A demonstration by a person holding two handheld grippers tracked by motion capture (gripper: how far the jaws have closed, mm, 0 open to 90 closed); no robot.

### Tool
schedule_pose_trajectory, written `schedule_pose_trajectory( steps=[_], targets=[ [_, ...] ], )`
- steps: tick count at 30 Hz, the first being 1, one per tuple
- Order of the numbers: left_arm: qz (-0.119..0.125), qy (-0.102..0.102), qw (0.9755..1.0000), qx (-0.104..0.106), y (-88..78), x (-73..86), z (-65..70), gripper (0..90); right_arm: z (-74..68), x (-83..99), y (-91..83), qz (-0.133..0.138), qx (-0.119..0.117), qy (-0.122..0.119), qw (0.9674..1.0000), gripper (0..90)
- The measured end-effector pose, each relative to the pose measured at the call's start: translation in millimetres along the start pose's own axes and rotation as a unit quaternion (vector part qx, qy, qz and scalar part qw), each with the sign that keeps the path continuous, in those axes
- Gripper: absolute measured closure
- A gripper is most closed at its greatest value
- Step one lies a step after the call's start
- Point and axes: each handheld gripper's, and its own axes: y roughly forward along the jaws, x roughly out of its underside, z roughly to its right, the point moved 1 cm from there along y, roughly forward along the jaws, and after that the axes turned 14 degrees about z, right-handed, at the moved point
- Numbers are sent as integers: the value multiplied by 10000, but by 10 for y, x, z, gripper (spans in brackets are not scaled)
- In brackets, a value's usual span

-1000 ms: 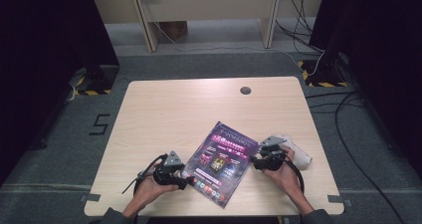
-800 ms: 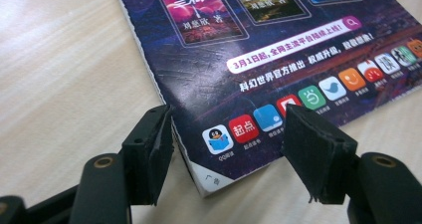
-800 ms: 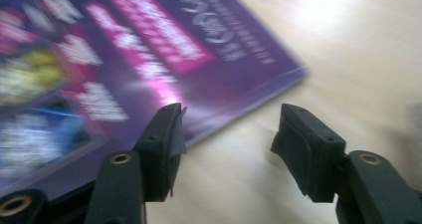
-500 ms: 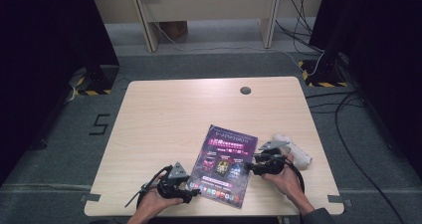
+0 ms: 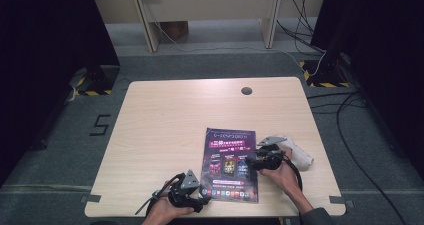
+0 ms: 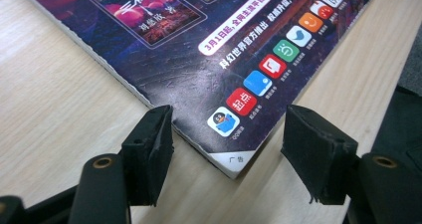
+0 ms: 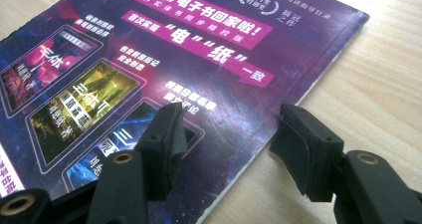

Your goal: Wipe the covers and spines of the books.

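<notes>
Magazine (image 5: 230, 165) turned straight; its corner now between left claw (image 5: 204, 201).

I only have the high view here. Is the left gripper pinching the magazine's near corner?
Observer: No. In the left gripper view the left gripper is open. The corner of the magazine sits between its fingers, with a clear gap to one of them.
Reviewer: Is that corner lifted?
Observer: No, it lies flat on the table.
Reviewer: And the right gripper?
Observer: The right gripper has just been opening its fingers. One is over the cover and the other over bare table, with the magazine's edge between them, not gripped.
</notes>
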Motion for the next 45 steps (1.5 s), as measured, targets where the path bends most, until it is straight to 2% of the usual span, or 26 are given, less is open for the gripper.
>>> schedule_pose_trajectory(
  steps=[5, 8, 12, 16, 20, 27, 31, 34, 45],
  targets=[
    [44, 68, 10000, 6, 40, -8, 82, 357, 30, -7, 5, 11, 52, 24, 10000, 470],
    [58, 146, 9999, -25, 61, -12, 119, 358, 47, -35, 26, -5, 103, -120, 9999, 471],
    [166, 47, 9999, 2, 54, -2, 100, 356, 34, -42, 31, -14, 131, -130, 9998, 469],
    [385, 60, 9992, -103, 25, -22, 74, 320, 30, -47, 15, -8, 163, -54, 9999, 435],
    [498, 4, 9983, -308, -4, -25, 12, 292, 50, -102, -84, 179, 147, 18, 9997, 415],
    [646, -124, 9955, -677, -58, -21, -110, 250, 208, -138, -323, 365, 449, 70, 9983, 404],
    [698, -240, 9940, -808, -74, -16, -174, 238, 289, -151, -444, 406, 628, 60, 9972, 400],
    [685, -280, 9938, -831, -77, -7, -192, 233, 358, -147, -519, 415, 802, 75, 9959, 394],
    [692, -311, 9932, -882, -64, -4, -205, 193, 587, -100, -720, 418, 1200, 188, 9917, 382]
  ],
)
